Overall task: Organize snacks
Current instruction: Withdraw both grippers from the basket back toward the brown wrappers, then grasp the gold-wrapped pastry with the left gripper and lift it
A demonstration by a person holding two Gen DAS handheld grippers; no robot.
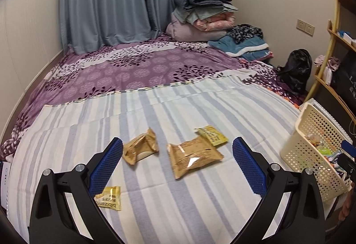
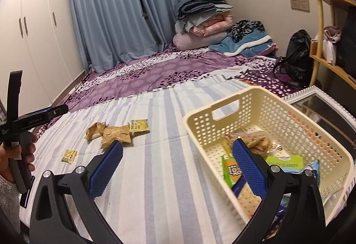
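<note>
Two brown snack packets lie on the striped sheet: a crumpled one (image 1: pixel 140 147) and a flatter one (image 1: pixel 193 152). A yellow packet (image 1: pixel 212 135) sits just behind the flatter one, and a small yellow packet (image 1: pixel 109 197) lies under my left finger. My left gripper (image 1: pixel 177 159) is open and empty above them. The cream perforated basket (image 2: pixel 224 97) holds several snacks, including a green packet (image 2: pixel 231 171) and a clear bag of crackers (image 2: pixel 255 140). My right gripper (image 2: pixel 177 159) is open and empty, its right finger over the basket's near-left rim.
The basket also shows at the right edge of the left wrist view (image 1: pixel 311 123). Folded bedding (image 1: pixel 200 14) is piled at the far end of the bed. A black bag (image 1: pixel 296 70) and a wooden shelf (image 1: pixel 338 88) stand to the right. A white wardrobe (image 2: pixel 37 39) stands on the left.
</note>
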